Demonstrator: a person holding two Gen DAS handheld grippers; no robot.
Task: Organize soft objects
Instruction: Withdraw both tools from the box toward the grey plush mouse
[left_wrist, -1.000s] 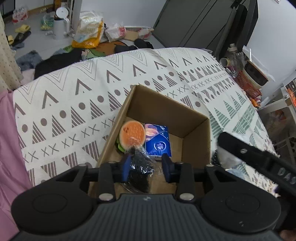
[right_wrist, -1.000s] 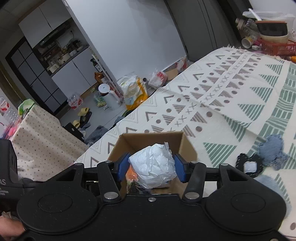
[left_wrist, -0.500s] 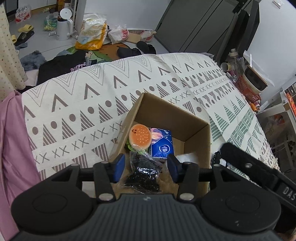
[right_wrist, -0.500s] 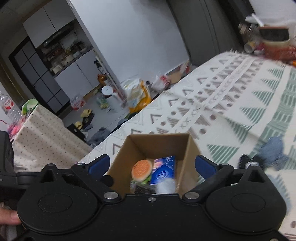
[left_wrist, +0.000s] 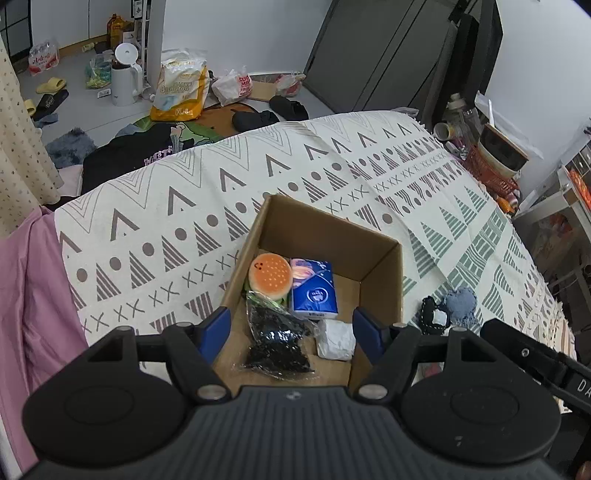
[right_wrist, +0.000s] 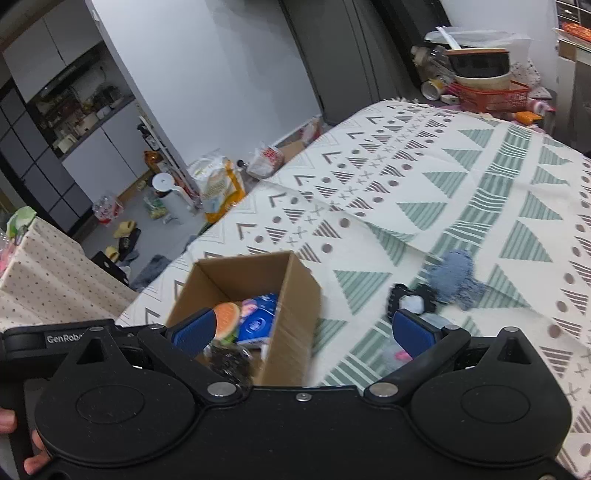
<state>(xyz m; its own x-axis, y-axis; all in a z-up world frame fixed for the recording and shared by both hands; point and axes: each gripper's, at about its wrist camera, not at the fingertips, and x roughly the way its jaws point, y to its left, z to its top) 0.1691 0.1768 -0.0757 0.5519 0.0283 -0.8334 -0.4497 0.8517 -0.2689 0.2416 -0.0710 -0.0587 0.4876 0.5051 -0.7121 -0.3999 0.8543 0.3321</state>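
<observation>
Cardboard forms the open box (left_wrist: 382, 258) that stands on the patterned bedspread (left_wrist: 184, 206), nearer the bed's foot edge than its far side. Inside, a burger-shaped squishy (left_wrist: 269, 274) lies against the left wall, touching a blue tissue pack (left_wrist: 314, 291) beside it. A clear bag of black material (left_wrist: 275, 338) lies at the near wall, with a white crumpled wad (left_wrist: 337, 340) just beside it in the near right corner. The left gripper (left_wrist: 291, 332) hangs above the near end of the box, jaws spread apart and holding nothing. The right gripper (right_wrist: 303, 332) hangs over the right wall of the box, jaws spread wide and holding nothing. On the bedspread to the right of the box, well clear of it, lie a grey-blue soft toy (right_wrist: 456, 278) and, touching it, a black ring-shaped item with a white centre (right_wrist: 410, 301).
</observation>
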